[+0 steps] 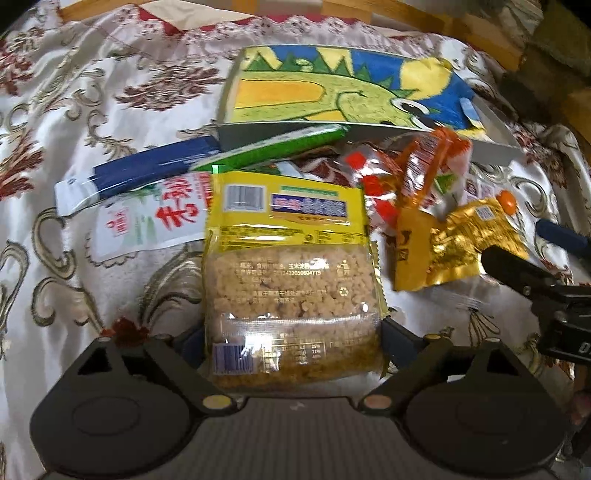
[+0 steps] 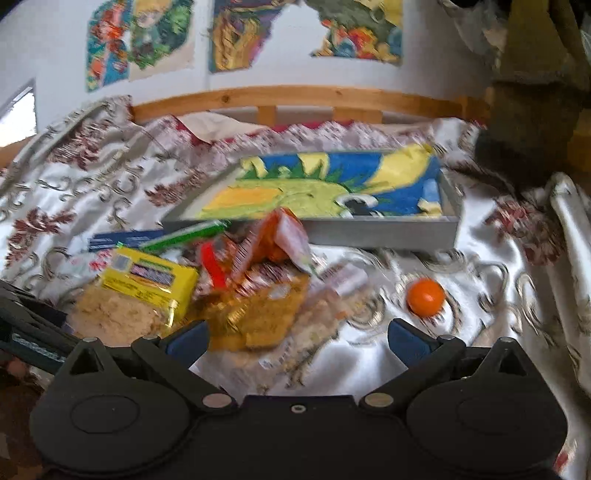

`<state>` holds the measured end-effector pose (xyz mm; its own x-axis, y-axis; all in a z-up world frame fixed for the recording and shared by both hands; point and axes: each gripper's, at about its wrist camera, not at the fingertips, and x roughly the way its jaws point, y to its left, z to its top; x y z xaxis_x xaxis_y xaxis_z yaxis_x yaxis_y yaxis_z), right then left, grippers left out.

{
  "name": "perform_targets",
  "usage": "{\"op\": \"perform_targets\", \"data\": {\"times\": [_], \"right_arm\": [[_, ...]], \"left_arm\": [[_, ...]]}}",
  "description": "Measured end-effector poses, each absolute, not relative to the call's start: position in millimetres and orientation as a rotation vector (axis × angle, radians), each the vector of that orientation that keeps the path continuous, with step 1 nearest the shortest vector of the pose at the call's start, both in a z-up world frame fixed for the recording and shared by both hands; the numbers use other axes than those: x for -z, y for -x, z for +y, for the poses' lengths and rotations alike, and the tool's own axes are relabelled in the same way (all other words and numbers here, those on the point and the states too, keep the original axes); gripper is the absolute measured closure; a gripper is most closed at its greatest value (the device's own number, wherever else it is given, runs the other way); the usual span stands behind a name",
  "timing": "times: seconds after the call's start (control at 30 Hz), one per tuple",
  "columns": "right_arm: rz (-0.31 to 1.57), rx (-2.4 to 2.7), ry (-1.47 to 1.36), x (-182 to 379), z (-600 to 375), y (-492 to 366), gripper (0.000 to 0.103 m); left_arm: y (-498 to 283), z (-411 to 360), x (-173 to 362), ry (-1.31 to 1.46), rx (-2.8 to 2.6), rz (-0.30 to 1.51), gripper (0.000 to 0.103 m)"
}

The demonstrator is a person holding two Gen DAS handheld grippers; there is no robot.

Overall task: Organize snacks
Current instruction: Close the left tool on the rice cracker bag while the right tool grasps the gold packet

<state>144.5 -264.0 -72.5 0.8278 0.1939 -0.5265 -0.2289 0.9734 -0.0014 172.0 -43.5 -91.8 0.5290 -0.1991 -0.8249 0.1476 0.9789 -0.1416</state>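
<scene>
Snacks (image 1: 291, 266) piled nr tray (image 2: 369, 236); left tool (image 1: 295, 343) straddles rice-cake pkt.

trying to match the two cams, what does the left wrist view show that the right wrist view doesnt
Only the left wrist view: the left gripper with its jaws around the yellow rice-cake pack, and the white packet with red characters.
Only the right wrist view: the right gripper open over the cloth, the drawings on the wall and the wooden rail.
Both: the tray with the dragon picture, the gold packet and the orange ball.
</scene>
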Motion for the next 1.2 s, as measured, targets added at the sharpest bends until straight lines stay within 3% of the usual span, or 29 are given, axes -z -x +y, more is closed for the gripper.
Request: {"op": "perform_targets", "data": {"times": [0.17,0.4,0.67,0.9,0.97,1.07,1.2], "right_arm": [[0.518,-0.303,0.110,72,-257,-162,0.002],[0.581,-0.284,0.066,81,-255,-165,0.027],[0.568,-0.305,0.004,75,-256,-152,0.042],[0.586,-0.384,-0.072,73,-259,-154,0.066],[0.607,-0.411,-0.099,75,-259,-157,0.064],[0.609,-0.441,-0.109,78,-256,-160,0.049],[0.609,-0.423,-0.096,79,-251,-162,0.050]], "left_arm": [[-170,-32,92,0.112,0.140,0.976,0.008],[-172,-32,93,0.112,0.138,0.976,0.008],[-172,-32,93,0.114,0.139,0.975,0.008],[-172,-31,93,0.113,0.139,0.976,0.008],[-172,-32,94,0.109,0.141,0.979,0.007],[-174,-33,94,0.101,0.148,0.988,0.006],[-174,-35,95,0.097,0.150,0.991,0.006]]}}
